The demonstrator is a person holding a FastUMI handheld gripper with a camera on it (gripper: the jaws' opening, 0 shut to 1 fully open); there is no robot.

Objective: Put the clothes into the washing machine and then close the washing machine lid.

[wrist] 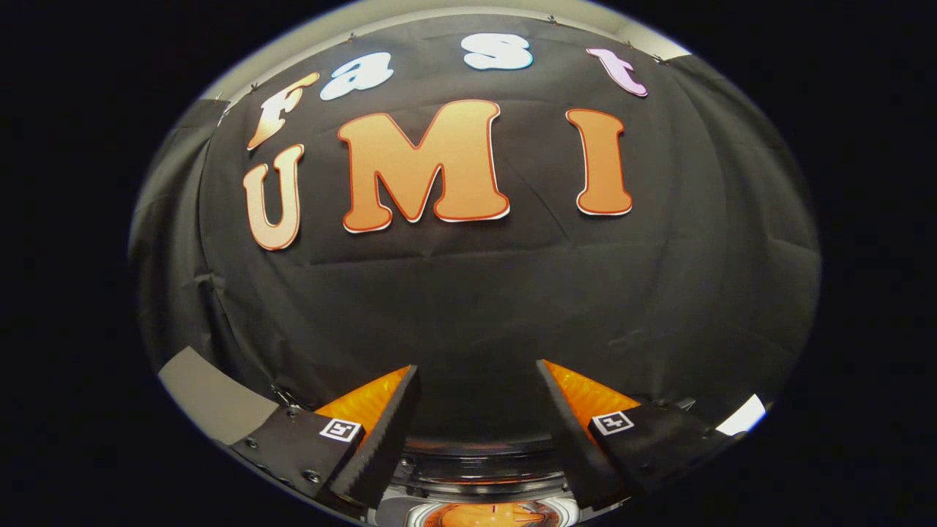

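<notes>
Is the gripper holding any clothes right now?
No, the gripper is open, its two fingers spread wide apart with nothing between them, just the black cloth wall beyond.

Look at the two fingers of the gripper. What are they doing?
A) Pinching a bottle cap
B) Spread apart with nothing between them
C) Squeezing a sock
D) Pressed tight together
B: the gripper has its fingers spread wide, and between them show only the black cloth wall and, low down, part of the washing machine.
</notes>
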